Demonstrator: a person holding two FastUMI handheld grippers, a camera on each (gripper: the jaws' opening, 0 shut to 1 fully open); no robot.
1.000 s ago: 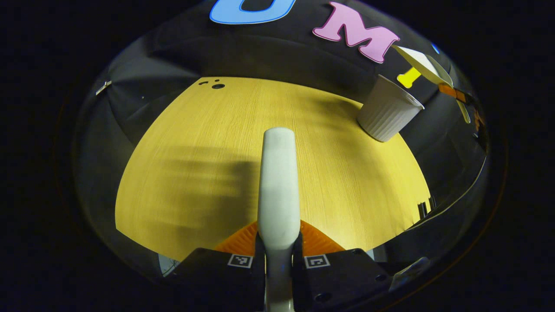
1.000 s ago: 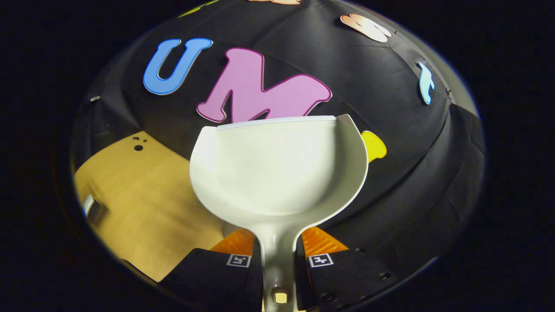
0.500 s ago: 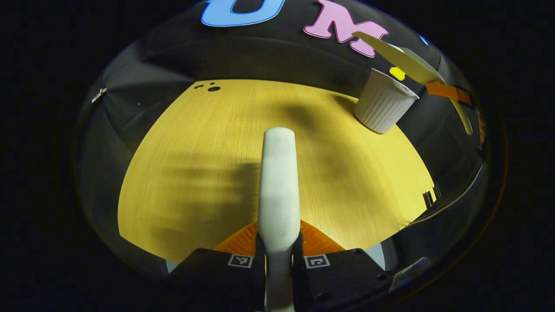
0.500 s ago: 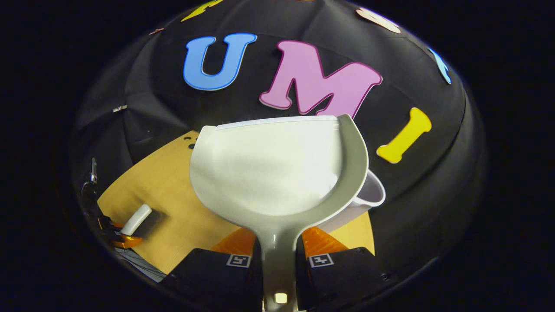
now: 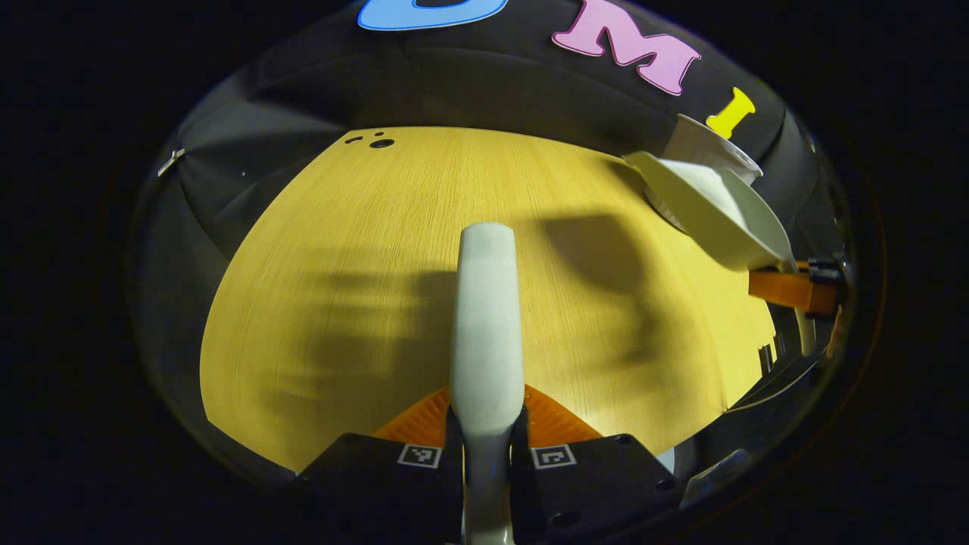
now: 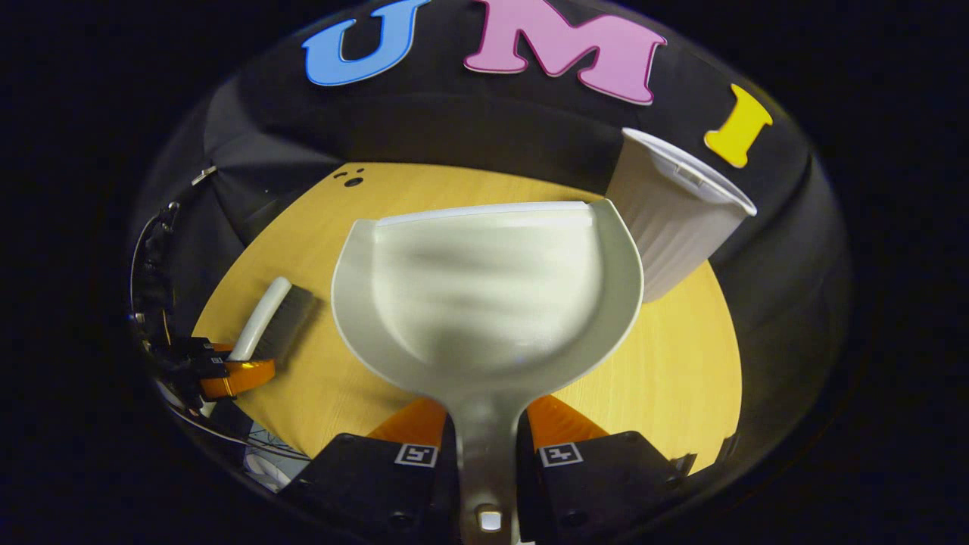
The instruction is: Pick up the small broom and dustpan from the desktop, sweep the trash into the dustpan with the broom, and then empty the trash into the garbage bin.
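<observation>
My left gripper (image 5: 487, 415) is shut on the white handle of the small broom (image 5: 484, 303), which points forward over the wooden tabletop (image 5: 341, 265). In the right gripper view the broom (image 6: 265, 325) shows at the left with dark bristles, held by the left gripper (image 6: 227, 375). My right gripper (image 6: 484, 424) is shut on the handle of the pale dustpan (image 6: 488, 295), held above the table with nothing visible inside the pan. The white ribbed garbage bin (image 6: 674, 219) stands just right of the pan. In the left gripper view the dustpan (image 5: 711, 212) hangs in front of the bin (image 5: 711, 144).
Small dark holes (image 5: 378, 142) mark the tabletop's far left corner. The black cloth wall closes the back and sides. Cables (image 6: 151, 257) hang by the table's left edge. The table's near right edge (image 6: 681, 454) is close to the right gripper.
The right gripper has tipped down from facing the wall, bringing the dustpan low over the table beside the bin. The left gripper with the broom has barely moved.
</observation>
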